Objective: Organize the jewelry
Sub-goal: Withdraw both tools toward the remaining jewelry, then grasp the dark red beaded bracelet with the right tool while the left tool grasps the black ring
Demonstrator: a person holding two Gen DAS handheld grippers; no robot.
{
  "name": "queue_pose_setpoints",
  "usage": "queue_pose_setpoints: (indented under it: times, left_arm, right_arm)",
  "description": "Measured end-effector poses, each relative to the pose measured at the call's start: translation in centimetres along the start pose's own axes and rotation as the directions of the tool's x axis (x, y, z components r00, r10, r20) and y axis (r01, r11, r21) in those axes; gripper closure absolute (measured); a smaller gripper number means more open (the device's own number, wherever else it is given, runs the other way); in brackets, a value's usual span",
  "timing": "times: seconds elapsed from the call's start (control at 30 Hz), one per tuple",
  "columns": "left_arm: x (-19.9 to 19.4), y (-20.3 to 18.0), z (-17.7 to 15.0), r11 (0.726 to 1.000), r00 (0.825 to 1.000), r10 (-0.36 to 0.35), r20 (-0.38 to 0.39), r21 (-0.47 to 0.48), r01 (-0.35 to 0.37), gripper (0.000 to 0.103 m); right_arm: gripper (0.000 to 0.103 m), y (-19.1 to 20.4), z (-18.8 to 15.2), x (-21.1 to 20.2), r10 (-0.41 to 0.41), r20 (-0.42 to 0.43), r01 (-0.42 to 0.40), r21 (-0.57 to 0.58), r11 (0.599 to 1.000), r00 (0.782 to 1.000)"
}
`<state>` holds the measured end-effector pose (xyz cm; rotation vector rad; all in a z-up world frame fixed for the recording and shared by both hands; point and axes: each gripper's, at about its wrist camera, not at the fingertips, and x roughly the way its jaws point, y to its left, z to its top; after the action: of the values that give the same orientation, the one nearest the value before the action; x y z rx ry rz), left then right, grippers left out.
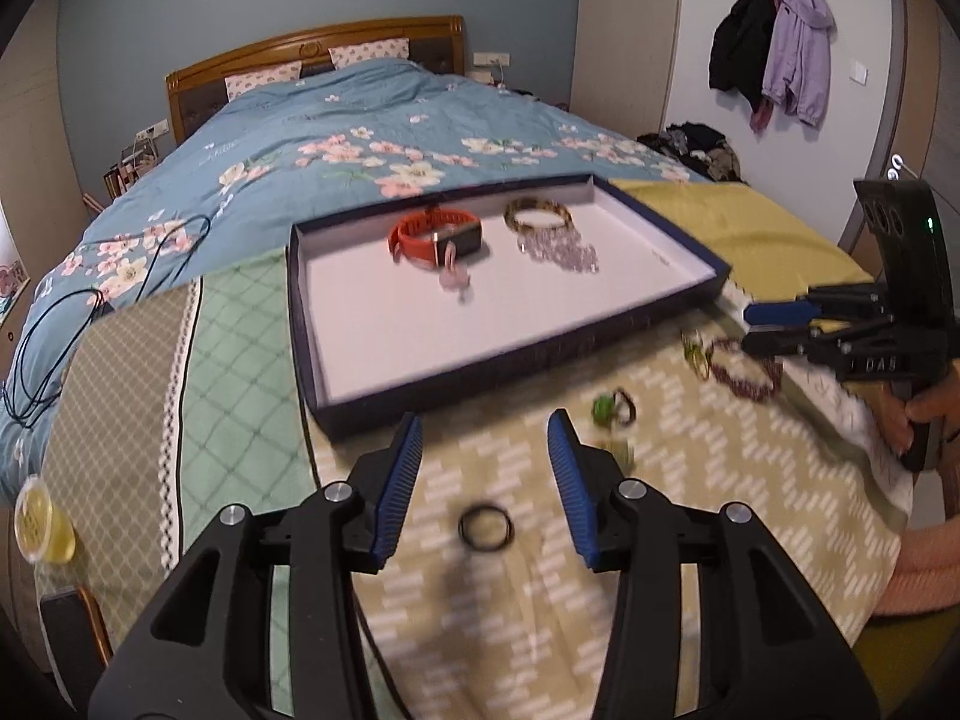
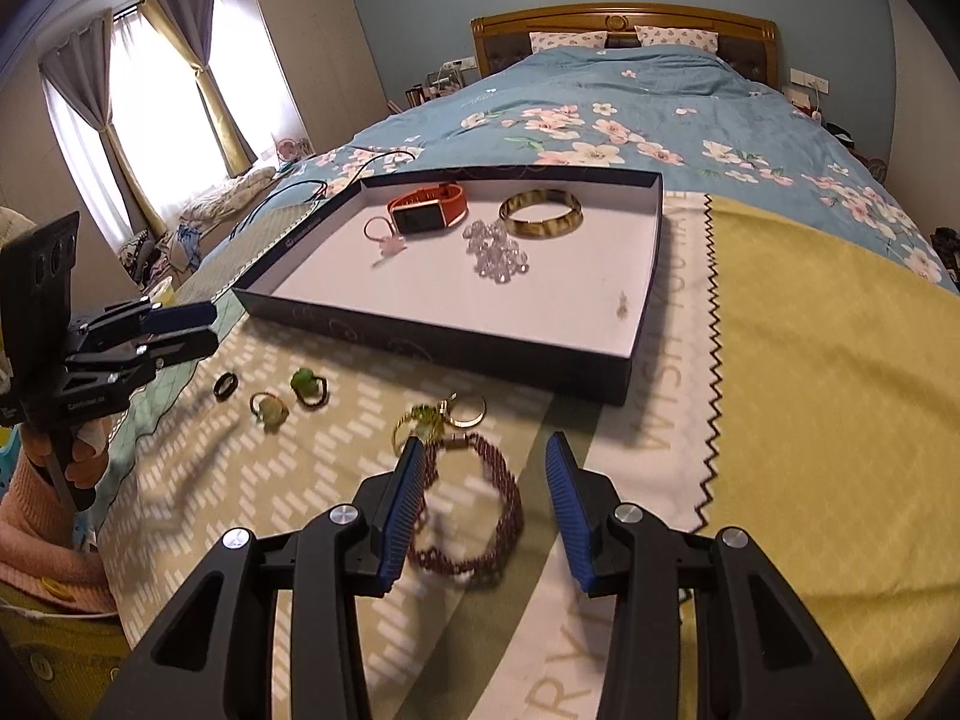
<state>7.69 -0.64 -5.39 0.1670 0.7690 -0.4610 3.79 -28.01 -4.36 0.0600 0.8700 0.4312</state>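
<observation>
From the left wrist view, the left gripper [image 1: 486,441] hangs over the pale green patterned cloth [image 1: 690,510] with its blue-padded jaws partly apart and nothing between them; a small black ring [image 1: 486,529] lies on the cloth just below the gap. Farther away sits the shallow dark blue tray with a white floor [image 1: 372,324], holding an orange-strapped smartwatch [image 1: 435,237], a mottled brown bangle [image 1: 538,214] and a clear beaded bracelet [image 1: 561,249]. At the right, the right gripper [image 1: 747,330] hovers over a dark red beaded bracelet [image 1: 744,369].

From the right wrist view, the right gripper [image 2: 483,450] is likewise partly open and empty, its pads straddling that red bracelet [image 2: 474,510] without touching it. A green-stoned ring [image 2: 307,385] lies to the left on the cloth, and the left gripper [image 2: 207,330] is at the far left.
</observation>
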Motion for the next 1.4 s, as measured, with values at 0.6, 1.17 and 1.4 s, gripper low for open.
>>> queue_pose_setpoints:
  times: [0.6, 1.17, 1.4]
  left_arm:
    - [1.2, 0.0, -2.8, 1.000, 0.996, 0.003, -0.092, -0.026, -0.005, 0.060]
    - [2.3, 0.2, -2.6, 0.999, 0.992, 0.016, -0.121, -0.044, -0.022, 0.062]
    - [2.3, 0.4, -2.6, 0.997, 0.992, 0.047, -0.119, -0.052, -0.053, 0.077]
  right_arm:
    - [0.074, 0.4, -0.6, 0.5, -0.010, -0.037, 0.010, -0.003, 1.000, 0.999]
    - [0.101, -0.1, -0.4, 0.5, -0.018, -0.022, 0.018, 0.027, 0.999, 1.000]
    - [0.101, 0.2, -0.2, -0.4, -0.002, 0.016, 0.001, 0.029, 1.000, 1.000]
